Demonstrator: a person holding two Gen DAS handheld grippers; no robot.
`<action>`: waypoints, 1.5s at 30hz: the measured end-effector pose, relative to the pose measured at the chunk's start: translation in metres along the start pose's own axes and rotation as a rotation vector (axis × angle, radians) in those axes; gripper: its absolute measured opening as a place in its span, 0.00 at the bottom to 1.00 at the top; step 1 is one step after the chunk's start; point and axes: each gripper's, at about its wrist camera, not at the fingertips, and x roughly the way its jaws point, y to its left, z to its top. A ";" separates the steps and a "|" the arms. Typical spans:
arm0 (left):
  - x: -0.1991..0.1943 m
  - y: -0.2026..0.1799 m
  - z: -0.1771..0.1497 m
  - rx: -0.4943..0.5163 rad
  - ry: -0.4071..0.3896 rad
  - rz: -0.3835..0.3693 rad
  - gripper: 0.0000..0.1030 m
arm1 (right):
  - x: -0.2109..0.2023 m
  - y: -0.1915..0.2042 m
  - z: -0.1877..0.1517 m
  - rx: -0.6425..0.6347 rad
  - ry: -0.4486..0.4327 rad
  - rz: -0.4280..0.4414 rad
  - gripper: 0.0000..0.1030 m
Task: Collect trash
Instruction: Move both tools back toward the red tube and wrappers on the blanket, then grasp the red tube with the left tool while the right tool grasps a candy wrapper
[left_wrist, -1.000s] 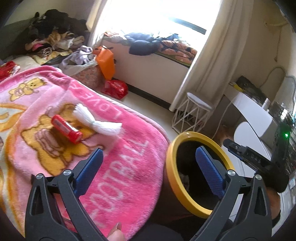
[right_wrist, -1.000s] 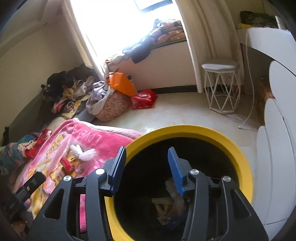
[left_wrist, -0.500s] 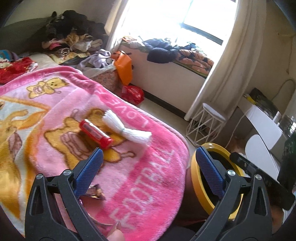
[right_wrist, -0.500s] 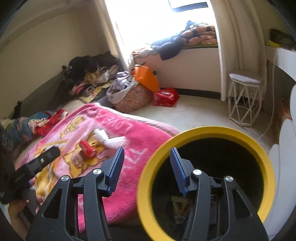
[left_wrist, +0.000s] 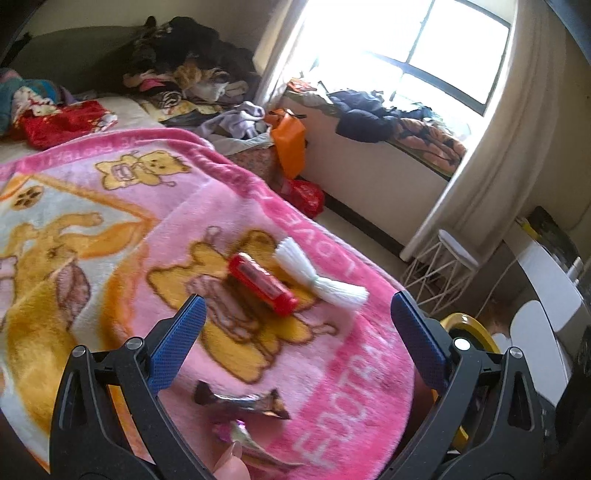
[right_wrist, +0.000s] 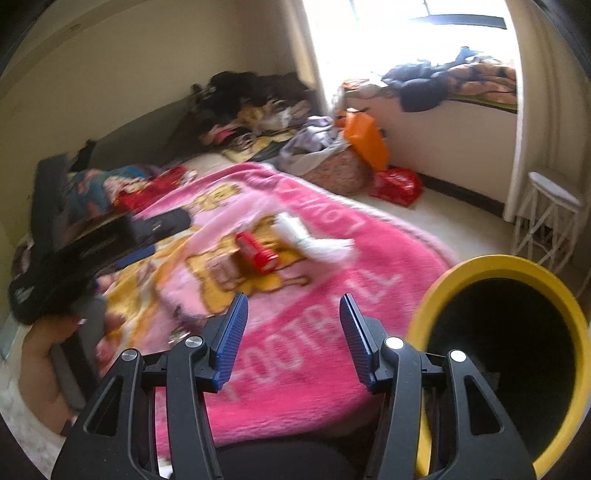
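A red wrapper (left_wrist: 261, 282) and a white twisted tissue (left_wrist: 320, 278) lie on the pink blanket (left_wrist: 129, 236). A brown candy wrapper (left_wrist: 242, 400) and a pink foil wrapper (left_wrist: 240, 435) lie nearer. My left gripper (left_wrist: 295, 314) is open and empty above the blanket, just short of the red wrapper. The yellow-rimmed black bin (right_wrist: 509, 354) stands at the bed's right edge; its rim shows in the left wrist view (left_wrist: 469, 328). My right gripper (right_wrist: 293, 310) is open and empty over the blanket, left of the bin. The red wrapper (right_wrist: 256, 253) and tissue (right_wrist: 314, 240) lie beyond it.
A pile of clothes (left_wrist: 192, 70) lies at the bed's far end. An orange bag (left_wrist: 291, 142) and a red bag (left_wrist: 304, 192) sit on the floor by the window wall. A white wire stool (left_wrist: 447, 269) stands at the right. The left gripper body (right_wrist: 81, 254) shows at the left.
Both grippers have swung left, away from the bin and over the blanket. The bin has slid to the right edge of both views. The brown and pink wrappers have come into the left view.
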 end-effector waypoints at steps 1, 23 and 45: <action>0.000 0.005 0.001 -0.006 0.001 0.007 0.89 | 0.002 0.004 -0.001 -0.008 0.007 0.012 0.48; 0.082 0.039 0.026 -0.054 0.212 -0.017 0.80 | 0.068 0.090 -0.032 -0.217 0.314 0.184 0.48; 0.161 0.054 0.014 -0.269 0.419 -0.043 0.41 | 0.074 0.084 -0.047 -0.204 0.411 0.185 0.11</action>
